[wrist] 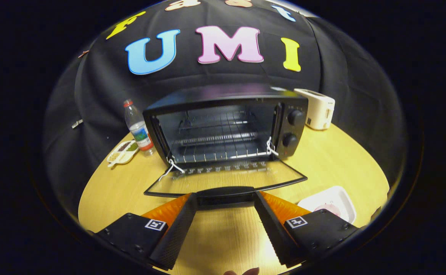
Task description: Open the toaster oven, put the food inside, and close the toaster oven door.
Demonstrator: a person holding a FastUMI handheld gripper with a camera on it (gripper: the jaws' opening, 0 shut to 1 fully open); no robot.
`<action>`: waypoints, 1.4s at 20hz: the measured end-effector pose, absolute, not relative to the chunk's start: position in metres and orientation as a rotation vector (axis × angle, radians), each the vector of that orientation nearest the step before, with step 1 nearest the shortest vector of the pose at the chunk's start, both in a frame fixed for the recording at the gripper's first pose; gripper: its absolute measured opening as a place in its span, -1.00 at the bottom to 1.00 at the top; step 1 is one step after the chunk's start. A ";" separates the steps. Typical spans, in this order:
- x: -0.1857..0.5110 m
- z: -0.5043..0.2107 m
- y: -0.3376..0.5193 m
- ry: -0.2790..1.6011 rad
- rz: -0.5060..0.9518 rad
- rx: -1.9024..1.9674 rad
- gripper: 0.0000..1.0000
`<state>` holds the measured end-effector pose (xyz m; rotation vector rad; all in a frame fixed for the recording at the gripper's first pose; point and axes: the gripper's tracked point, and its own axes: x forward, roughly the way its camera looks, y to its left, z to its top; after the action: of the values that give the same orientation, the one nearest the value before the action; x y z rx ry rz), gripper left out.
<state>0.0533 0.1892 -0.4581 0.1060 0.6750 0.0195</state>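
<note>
Standing open on the wooden table (333,160), the toaster oven (226,122) has its glass door (223,177) folded fully down and lying roughly level just above the tabletop. White cords (271,147) hang at both hinge corners of the door. Inside, a wire rack (217,147) spans the cavity; nothing can be seen resting on it. Two round knobs (295,128) sit one above the other on the panel to the right of the opening.

Gripper (226,204): fingers spread wide apart, their tips at either end of the door's dark handle (226,193), which lies between them. Whether the tips actually touch the handle cannot be told; they do not squeeze it.

Food: a pink item (326,209) lies in a white tray (343,196) on the table, just beyond the right finger and apart from the oven.

Other items: a clear water bottle (137,128) with a red cap stands left of the oven; a small divided dish (123,152) lies just beside the bottle on its left; a cream-coloured appliance (318,109) stands behind the oven's right corner
</note>
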 end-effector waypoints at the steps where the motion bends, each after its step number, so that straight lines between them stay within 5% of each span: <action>1: 0.042 -0.463 0.189 0.699 0.021 0.102 0.96; 11: -0.018 -0.421 0.162 0.784 0.155 0.102 0.96; 17: -0.020 -0.381 0.057 0.870 0.129 0.143 0.96; 28: 0.012 -0.504 -0.094 1.307 0.101 0.108 0.98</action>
<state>0.0118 -0.0942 -0.5037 0.1076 1.3070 0.1006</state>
